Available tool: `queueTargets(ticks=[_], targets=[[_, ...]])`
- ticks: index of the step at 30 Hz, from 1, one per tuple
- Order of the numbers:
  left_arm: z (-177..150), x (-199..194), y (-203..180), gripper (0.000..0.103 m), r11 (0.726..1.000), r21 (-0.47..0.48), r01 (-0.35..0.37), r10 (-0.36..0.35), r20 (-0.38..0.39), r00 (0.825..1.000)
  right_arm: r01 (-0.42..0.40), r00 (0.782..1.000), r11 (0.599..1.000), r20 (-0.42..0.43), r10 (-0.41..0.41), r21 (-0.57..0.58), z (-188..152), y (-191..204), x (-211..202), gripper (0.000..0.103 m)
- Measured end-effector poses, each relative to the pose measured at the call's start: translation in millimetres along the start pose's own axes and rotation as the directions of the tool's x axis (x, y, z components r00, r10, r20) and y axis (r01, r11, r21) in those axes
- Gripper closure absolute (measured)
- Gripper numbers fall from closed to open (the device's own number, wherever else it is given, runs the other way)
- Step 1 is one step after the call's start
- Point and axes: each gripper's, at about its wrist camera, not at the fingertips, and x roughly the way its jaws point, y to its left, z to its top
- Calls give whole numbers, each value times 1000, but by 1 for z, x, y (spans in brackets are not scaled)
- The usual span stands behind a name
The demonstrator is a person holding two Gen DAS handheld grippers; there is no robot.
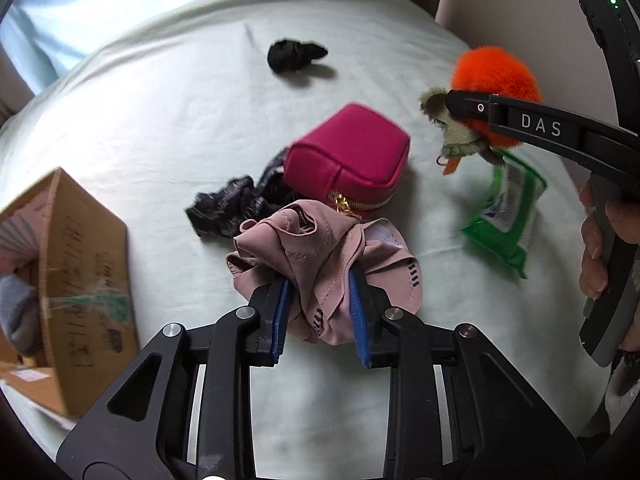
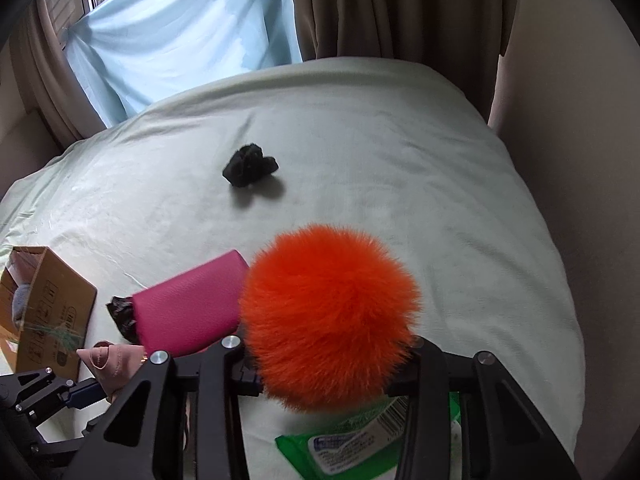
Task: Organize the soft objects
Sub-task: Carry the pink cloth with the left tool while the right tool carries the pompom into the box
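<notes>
Both tongs pinch soft loads: my left tongs (image 1: 320, 304) bunch the limp pink cloth (image 1: 320, 264), my right tongs (image 2: 324, 364) squeeze the orange pom-pom (image 2: 330, 320) (featherlight, springy).

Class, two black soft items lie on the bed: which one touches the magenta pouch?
The crinkled black bundle tucked against the magenta pouch. The other black lump sits alone, farther up the sheet.
</notes>
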Motion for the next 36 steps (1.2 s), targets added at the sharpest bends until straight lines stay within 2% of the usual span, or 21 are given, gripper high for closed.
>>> queueTargets(ticks=[8,15,21,26,31,36], targets=[[11,-77,13,79,999,-18,30,-28,83,996,5,999,1000,54,-5,7,18,21,-67,66],[26,-163,49,79,996,-67,58,-45,180,983,18,995,1000,102,-19,14,43,58,-144,66],[32,-234,110,79,991,-121,53,-22,242,970,49,989,999,137,-48,-6,58,116,-206,66],[29,-280,177,79,982,-186,36,13,256,966,24,989,1000,149,-25,6,67,180,-240,66],[20,-304,248,79,975,-224,-3,62,257,964,-21,988,1000,156,20,3,72,247,-250,66],[9,-308,311,79,967,-253,-21,82,233,969,-53,990,999,128,54,-9,71,310,-237,66]])
